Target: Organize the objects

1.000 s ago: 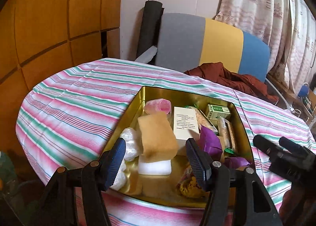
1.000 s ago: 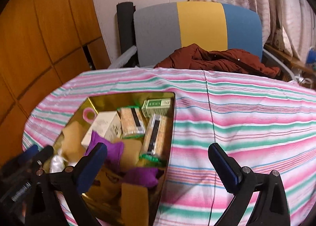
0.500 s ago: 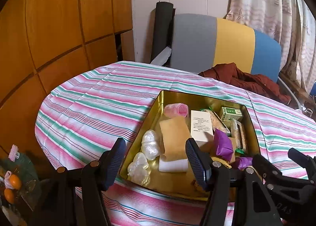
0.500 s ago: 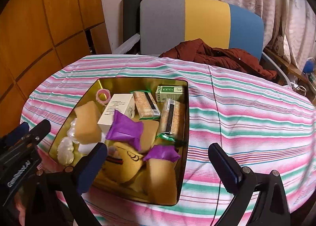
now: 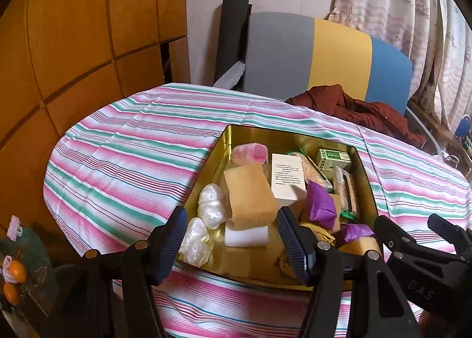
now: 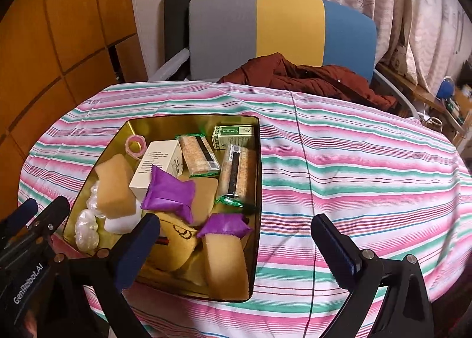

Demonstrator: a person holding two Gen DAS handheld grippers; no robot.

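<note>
A gold tin tray [image 5: 236,134] [image 6: 188,119] sits on the striped table, packed with small goods. Inside lie a tan sponge [image 5: 250,193] [image 6: 113,184], a white box [image 5: 287,175] [image 6: 156,161], a pink tape roll [image 5: 250,153] [image 6: 136,144], purple packets [image 5: 320,203] [image 6: 169,193], cracker bars [image 6: 199,156], a green box [image 6: 233,135] and pearly white wrapped pieces [image 5: 211,205]. My left gripper [image 5: 231,245] hovers open over the tray's near left corner, nothing between its fingers. My right gripper [image 6: 236,248] hangs open above the tray's near right corner, holding nothing.
The pink, green and white striped cloth [image 6: 368,175] covers a round table. Behind it stands a grey, yellow and blue chair [image 6: 283,31] with a rust-red jacket [image 6: 309,78] on its seat. Wooden panels line the left wall; curtains hang at right.
Both grippers have drawn back and up from the tray, so more of the table and tray shows. Nothing in the tray has moved, and both stay open.
</note>
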